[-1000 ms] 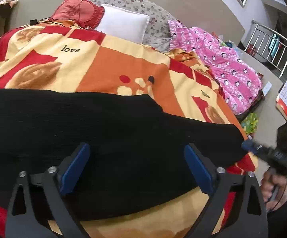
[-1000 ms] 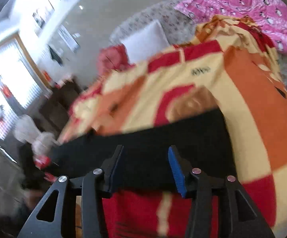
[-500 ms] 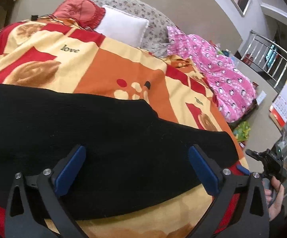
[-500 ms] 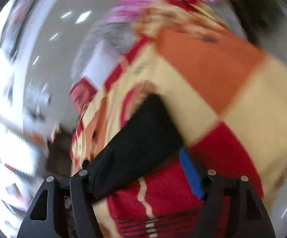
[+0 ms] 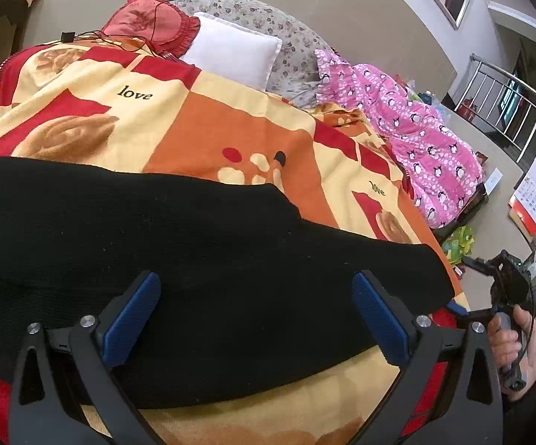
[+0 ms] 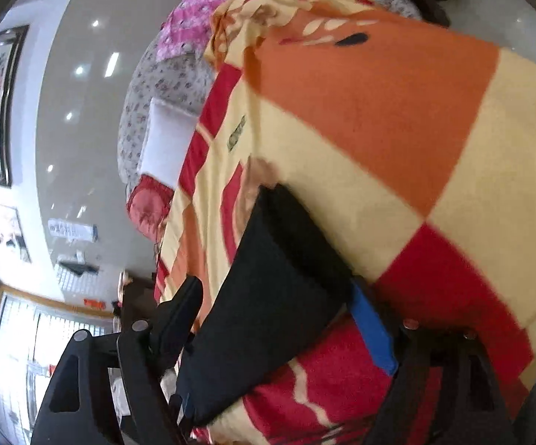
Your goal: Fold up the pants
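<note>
You are holding the left tool point(image 5: 255, 319) level and wide open above the black pants point(image 5: 201, 259), gripping nothing. They are lying across the blanket point(image 5: 230, 129), filling the frame's lower half. Your right tool point(image 6: 282, 330) is rolled sideways, its open jaws straddling the pants' end.

A bed covered by an orange, red and cream blanket point(image 5: 208, 129) carries black pants point(image 5: 193, 259) spread just ahead of the left tool point(image 5: 256, 319); farther beyond lie a white pillow point(image 5: 234, 50), a red cushion point(image 5: 149, 22) and a pink penguin-print cover point(image 5: 416, 137).
</note>
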Available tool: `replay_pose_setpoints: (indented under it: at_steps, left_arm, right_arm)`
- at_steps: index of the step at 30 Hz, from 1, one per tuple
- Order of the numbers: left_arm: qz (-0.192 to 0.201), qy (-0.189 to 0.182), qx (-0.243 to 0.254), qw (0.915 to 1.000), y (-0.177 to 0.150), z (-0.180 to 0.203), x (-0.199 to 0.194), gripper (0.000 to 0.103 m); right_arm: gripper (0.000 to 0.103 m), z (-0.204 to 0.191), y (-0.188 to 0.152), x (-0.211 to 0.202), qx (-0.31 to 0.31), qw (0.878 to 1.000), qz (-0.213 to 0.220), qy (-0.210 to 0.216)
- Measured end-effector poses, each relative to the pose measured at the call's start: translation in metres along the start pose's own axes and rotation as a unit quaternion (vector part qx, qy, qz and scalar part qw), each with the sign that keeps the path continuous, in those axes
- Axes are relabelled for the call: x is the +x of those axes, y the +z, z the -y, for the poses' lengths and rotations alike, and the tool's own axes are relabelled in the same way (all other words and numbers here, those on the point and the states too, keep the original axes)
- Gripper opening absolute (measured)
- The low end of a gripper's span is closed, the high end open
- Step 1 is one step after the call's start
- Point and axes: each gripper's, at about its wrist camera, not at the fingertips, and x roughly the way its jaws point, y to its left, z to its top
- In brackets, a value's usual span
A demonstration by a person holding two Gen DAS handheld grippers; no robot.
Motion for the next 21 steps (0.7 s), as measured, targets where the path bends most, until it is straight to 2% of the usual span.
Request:
replay_pose_setpoints:
  at_steps: [2, 3, 6, 7, 9, 10, 11, 13, 14, 17, 18, 19, 21]
  left_arm:
    - [0.000, -0.001, -0.001, 1.0000, 0.000, 0.000, 0.000, 0.103]
    - [0.000, 0.000, 0.000, 1.0000, 0.000, 0.000, 0.000, 0.103]
    - [0.000, -0.002, -0.001, 1.0000, 0.000, -0.001, 0.000, 0.103]
    - [0.001, -0.003, -0.002, 1.0000, 0.000, -0.001, 0.000, 0.103]
    - [0.001, -0.003, -0.002, 1.0000, 0.000, -0.001, 0.000, 0.103]
    - [0.001, -0.003, -0.003, 1.0000, 0.000, -0.001, 0.000, 0.103]
    - [0.001, -0.003, -0.003, 1.0000, 0.000, -0.001, 0.000, 0.103]
    - [0.002, -0.002, -0.003, 1.0000, 0.000, -0.001, -0.001, 0.103]
    - [0.008, 0.002, -0.004, 1.0000, 0.000, -0.001, -0.004, 0.103]
    - [0.085, 0.070, -0.021, 0.9937, -0.004, -0.005, -0.032, 0.103]
    - [0.099, 0.084, -0.024, 0.9912, -0.005, -0.006, -0.038, 0.103]
    - [0.108, 0.098, -0.028, 0.9889, -0.006, -0.008, -0.042, 0.103]
    - [0.081, 0.110, -0.039, 0.9899, -0.006, -0.014, -0.033, 0.103]
  right_arm:
    - [0.082, 0.001, -0.007, 0.002, -0.002, 1.000, -0.017, 0.010]
    - [0.077, 0.002, -0.007, 0.002, 0.000, 1.000, -0.015, 0.011]
    - [0.072, 0.010, 0.000, -0.009, 0.016, 0.999, 0.034, 0.005]
    - [0.073, 0.012, 0.001, -0.010, 0.023, 0.999, 0.040, 0.005]
    - [0.073, 0.002, -0.001, -0.002, -0.012, 1.000, 0.011, 0.001]
    - [0.071, -0.002, -0.003, 0.003, -0.024, 1.000, -0.003, 0.002]
    - [0.068, -0.001, -0.003, 0.004, -0.023, 1.000, 0.002, -0.004]
    - [0.055, 0.006, -0.001, 0.001, 0.000, 1.000, 0.018, -0.006]
    - [0.052, 0.009, 0.000, 0.000, 0.007, 1.000, 0.024, -0.007]
    - [0.044, 0.009, -0.005, 0.000, -0.004, 0.999, 0.037, -0.014]
    - [0.040, 0.011, -0.006, -0.002, -0.004, 0.999, 0.040, -0.014]
    - [0.036, 0.012, -0.006, -0.001, -0.003, 0.999, 0.044, -0.013]
    - [0.031, 0.016, -0.007, -0.003, -0.005, 0.999, 0.048, -0.014]
